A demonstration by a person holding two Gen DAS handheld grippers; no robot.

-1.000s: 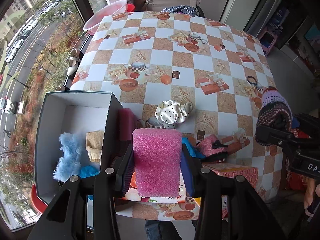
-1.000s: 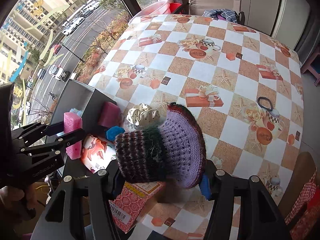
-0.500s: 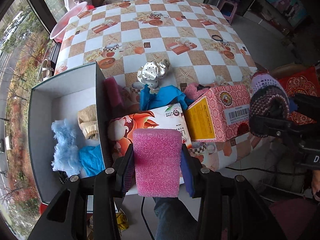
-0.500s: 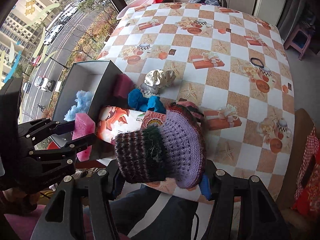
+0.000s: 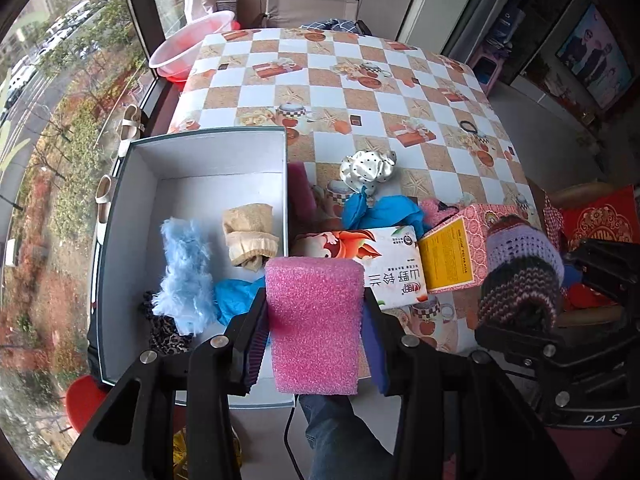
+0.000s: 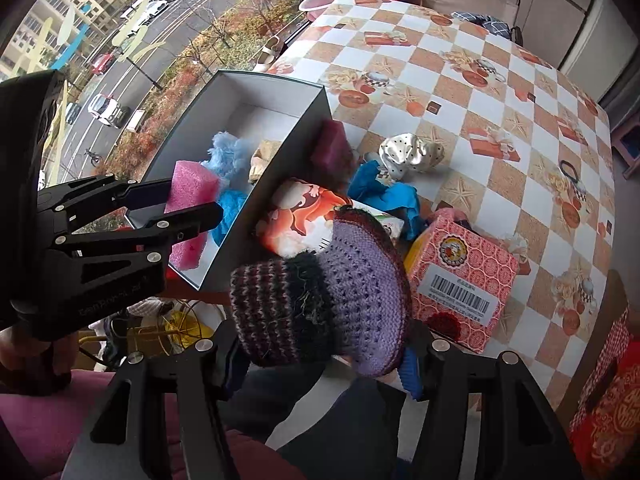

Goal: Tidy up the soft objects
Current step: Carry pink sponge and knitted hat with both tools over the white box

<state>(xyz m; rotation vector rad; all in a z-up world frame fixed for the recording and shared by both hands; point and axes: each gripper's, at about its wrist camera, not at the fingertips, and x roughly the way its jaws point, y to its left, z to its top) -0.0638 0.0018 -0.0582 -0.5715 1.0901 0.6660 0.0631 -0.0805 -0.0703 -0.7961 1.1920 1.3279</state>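
Progress check, left to right: the open box [image 5: 132, 216] at the table's left edge already holds a fluffy light-blue piece [image 5: 186, 268], a beige folded cloth [image 5: 250, 236], a blue cloth [image 5: 236, 296] and a leopard-print item [image 5: 164, 330] near the front wall, so roughly a handful of soft things look sorted. The left gripper [image 5: 316, 326] is clamped on a pink foam sponge [image 5: 314, 322], held above the box's front right corner by the right wrist view, not yet released; I'd call that the next drop. Just outside the box's right wall sits a magenta sponge [image 6: 332, 146], touching or nearly touching the wall, still to go. Further right on the table [image 5: 360, 64]: a blue rag [image 5: 380, 210], a white polka-dot scrunchie [image 5: 368, 166] and a pink knit item [image 5: 438, 210] half hidden behind the boxes, all still out. The cartoon-print tissue pack [image 5: 376, 252] and red-patterned carton [image 5: 460, 248] lie among them; whether they count as soft I can't tell. Far right, the right gripper [image 6: 324, 354] is closed around a purple striped knit hat [image 6: 328, 292], held off the table's near edge, well apart from the box. A black hair tie [image 5: 468, 125] lies alone mid-table. Estimate: about half done, two items in hand, four or so left.
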